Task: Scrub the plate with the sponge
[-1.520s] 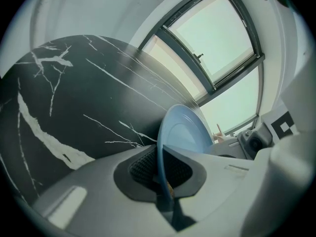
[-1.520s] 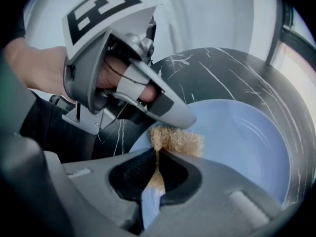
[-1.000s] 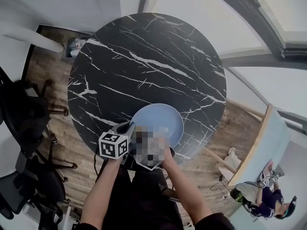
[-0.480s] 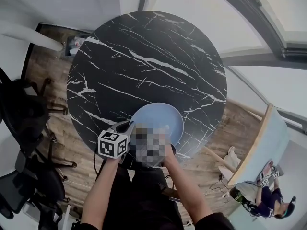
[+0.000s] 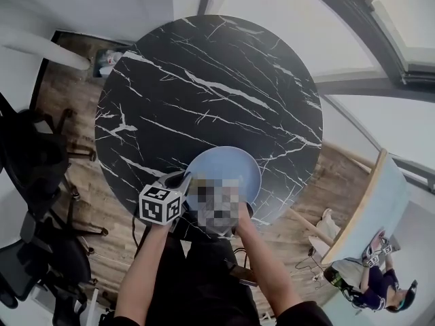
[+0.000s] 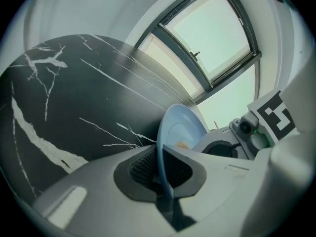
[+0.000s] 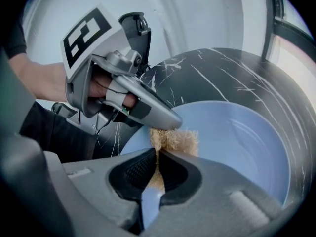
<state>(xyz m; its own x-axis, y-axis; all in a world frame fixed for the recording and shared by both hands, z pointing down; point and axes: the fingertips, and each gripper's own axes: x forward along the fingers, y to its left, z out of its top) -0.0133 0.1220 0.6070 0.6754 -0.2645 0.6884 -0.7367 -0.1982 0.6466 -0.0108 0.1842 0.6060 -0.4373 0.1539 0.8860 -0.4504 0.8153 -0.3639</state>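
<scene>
- No legible words, brands or numbers anywhere.
- Black-and-white square marker patterns only, without letters or digits: one set on the left cube (image 5: 161,206), part of the left gripper (image 6: 162,174), another on the right cube (image 6: 274,116), part of the right gripper (image 7: 157,169).

The head camera looks steeply down from high over the round marble table (image 5: 204,80), the blue plate (image 5: 234,165) at its near edge. Each gripper camera sits close behind its own jaws — the left faces across the table toward the window (image 6: 212,38), the right faces the left gripper (image 7: 170,123); all three share the plate.
</scene>
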